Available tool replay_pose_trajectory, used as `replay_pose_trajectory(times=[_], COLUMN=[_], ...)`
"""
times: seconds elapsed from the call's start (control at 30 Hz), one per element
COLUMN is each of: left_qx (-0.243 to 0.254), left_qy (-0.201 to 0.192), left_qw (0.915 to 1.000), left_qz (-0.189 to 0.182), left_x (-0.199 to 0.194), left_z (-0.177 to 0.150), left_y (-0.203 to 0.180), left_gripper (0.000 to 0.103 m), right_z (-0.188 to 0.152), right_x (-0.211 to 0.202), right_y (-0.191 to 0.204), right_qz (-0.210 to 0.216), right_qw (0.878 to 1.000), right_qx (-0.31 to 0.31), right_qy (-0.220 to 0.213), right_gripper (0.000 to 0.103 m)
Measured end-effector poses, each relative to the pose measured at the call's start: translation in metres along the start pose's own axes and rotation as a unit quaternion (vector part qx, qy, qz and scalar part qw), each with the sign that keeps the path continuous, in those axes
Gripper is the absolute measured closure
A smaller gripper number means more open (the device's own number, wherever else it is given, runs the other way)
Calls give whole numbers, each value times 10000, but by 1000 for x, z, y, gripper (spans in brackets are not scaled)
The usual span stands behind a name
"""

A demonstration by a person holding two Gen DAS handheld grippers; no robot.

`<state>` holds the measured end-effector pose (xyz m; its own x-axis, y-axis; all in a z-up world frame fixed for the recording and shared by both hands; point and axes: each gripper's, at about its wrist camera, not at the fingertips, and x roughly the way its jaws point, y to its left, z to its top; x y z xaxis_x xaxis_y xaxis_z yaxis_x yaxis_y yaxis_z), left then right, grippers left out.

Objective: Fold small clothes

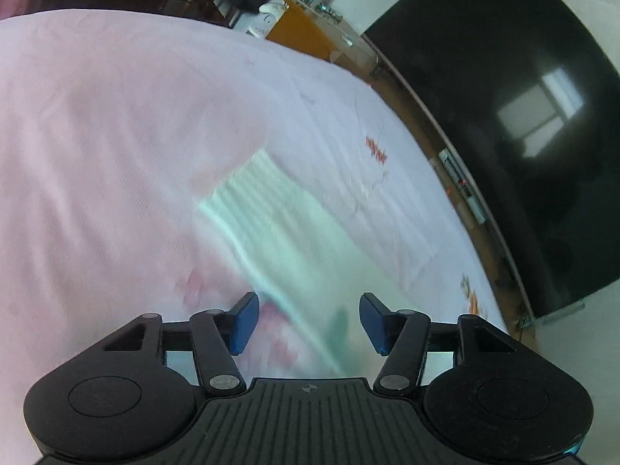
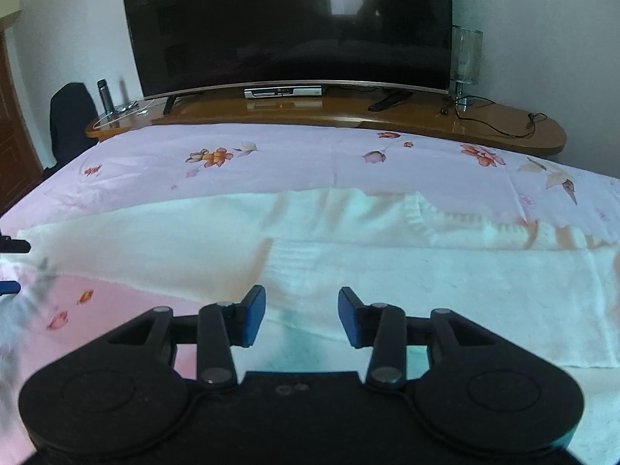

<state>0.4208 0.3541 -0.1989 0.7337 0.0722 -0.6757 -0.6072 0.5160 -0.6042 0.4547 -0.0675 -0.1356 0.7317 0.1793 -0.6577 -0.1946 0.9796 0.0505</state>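
Note:
A white knitted garment (image 2: 387,271) lies spread across the pink floral bed sheet (image 2: 310,155), its ribbed neckline (image 2: 418,217) toward the right. My right gripper (image 2: 301,317) hovers over its near edge, open, with nothing between the blue pads. In the left wrist view the same garment (image 1: 279,209) is a blurred white ribbed strip on the sheet (image 1: 97,135). My left gripper (image 1: 308,321) stands open just above that strip's near end, and no cloth is pinched. A dark finger of the left gripper (image 2: 11,248) shows at the far left edge of the right wrist view.
A large dark television (image 2: 286,23) stands on a curved wooden stand (image 2: 310,110) beyond the bed's far edge, also seen as the television (image 1: 503,116) at the right. A glass lamp (image 2: 467,54), a bottle (image 2: 104,95) and cables sit on the stand. A black chair (image 2: 71,116) is at the left.

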Motion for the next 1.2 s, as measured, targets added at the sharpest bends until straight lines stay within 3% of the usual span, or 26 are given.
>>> replay_pose_trajectory(times=[0.1, 0.17, 0.2, 0.27, 0.37, 0.47, 0.53, 0.6, 0.67, 0.77, 0.87, 0.97, 1.07, 1.13, 1.2], left_qx=[-74, -93, -191, -473, -264, 239, 826, 1522, 2100, 2740, 3169, 3549, 4052, 4096, 3966], left_qy=[-138, -217, -143, -82, -232, -437, -530, -516, -305, 228, 859, 1388, 1902, 1977, 1988], left_qw=[9998, 9997, 9997, 9988, 9994, 9984, 9937, 9825, 9667, 9390, 9131, 8951, 8743, 8708, 8757], left_qz=[-78, -16, 7, -38, -38, -249, -547, -947, -1432, -2065, -2417, -2313, -1876, -1866, -1908], left_x=[12, 18, 22, 28, 30, 21, 9, -3, -12, -19, -17, -3, 7, 3, -5], left_z=[3, 2, 3, 5, 3, 1, -7, -23, -50, -107, -172, -233, -279, -286, -283], left_y=[-1, -3, -2, 4, -8, -34, -66, -106, -149, -203, -242, -264, -275, -276, -274], left_gripper=[45, 69, 101, 100, 100, 100, 100, 100, 100, 100, 100, 100, 100, 100, 99], right_z=[1, 2, 2, 2, 2, 3, 1, -5, -6, -1, -3, -10, -22, -29, -34], right_x=[9, 13, 15, 18, 20, 19, 22, 37, 35, 16, -10, -32, -45, -49, -51], right_y=[6, 7, 7, 7, 5, 1, -4, -3, -2, -21, -49, -79, -106, -122, -130], right_qz=[-48, -69, -89, -141, -180, -309, -408, -449, -431, -188, -111, -191, -234, -31, 165], right_qw=[10000, 10000, 9999, 9999, 9998, 9995, 9991, 9983, 9981, 9996, 9979, 9962, 9950, 9931, 9908], right_qx=[1, 39, 41, 29, 11, 11, 47, -176, -358, 226, 615, 812, 959, 1170, 1342], right_qy=[32, 35, 43, 43, 27, -80, -46, 341, 243, 43, -149, -232, -139, -32, -1], right_gripper=[62, 63, 63, 64, 64, 64, 63, 63, 63, 66, 65, 65, 62, 61, 60])
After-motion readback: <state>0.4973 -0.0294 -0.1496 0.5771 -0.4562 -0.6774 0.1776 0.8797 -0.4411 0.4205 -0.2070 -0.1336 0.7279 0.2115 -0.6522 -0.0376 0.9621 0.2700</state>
